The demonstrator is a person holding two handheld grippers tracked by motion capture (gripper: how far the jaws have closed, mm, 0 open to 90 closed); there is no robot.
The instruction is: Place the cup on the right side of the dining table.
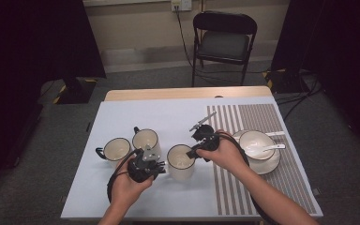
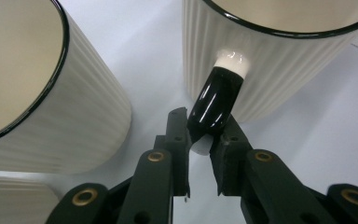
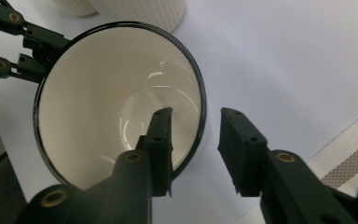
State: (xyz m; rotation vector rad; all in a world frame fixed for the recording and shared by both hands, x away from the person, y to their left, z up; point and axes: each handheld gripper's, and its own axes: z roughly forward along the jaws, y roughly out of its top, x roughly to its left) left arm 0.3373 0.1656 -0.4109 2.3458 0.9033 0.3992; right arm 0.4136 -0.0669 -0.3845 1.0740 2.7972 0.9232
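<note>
1. At the far left of the counter [image 1: 122,197] I see two ribbed cream mugs, the left mug [image 1: 116,149] with its handle at 9 o'clock and the back mug [image 1: 146,139] with its handle near 11 o'clock; neither is being touched.
2. My left tool [image 1: 159,163] sits at about 9 o'clock from the front mug [image 1: 181,162]. In the left gripper view its jaws are nearly closed around the black handle [image 2: 216,100], which runs up and away from me toward the mug wall.
3. The front mug stands upright, mouth up, its handle pointing toward my left hand [image 1: 129,183], so that hand is nearer the handle.
4. My right tool [image 3: 196,140] is at 3 o'clock of the mug, jaws apart and straddling the rim: one inside, one outside, gripping nothing yet.
5. Well to the right, a bowl [image 1: 257,142] with a spoon [image 1: 267,149] rests on a plate [image 1: 273,165].
</note>
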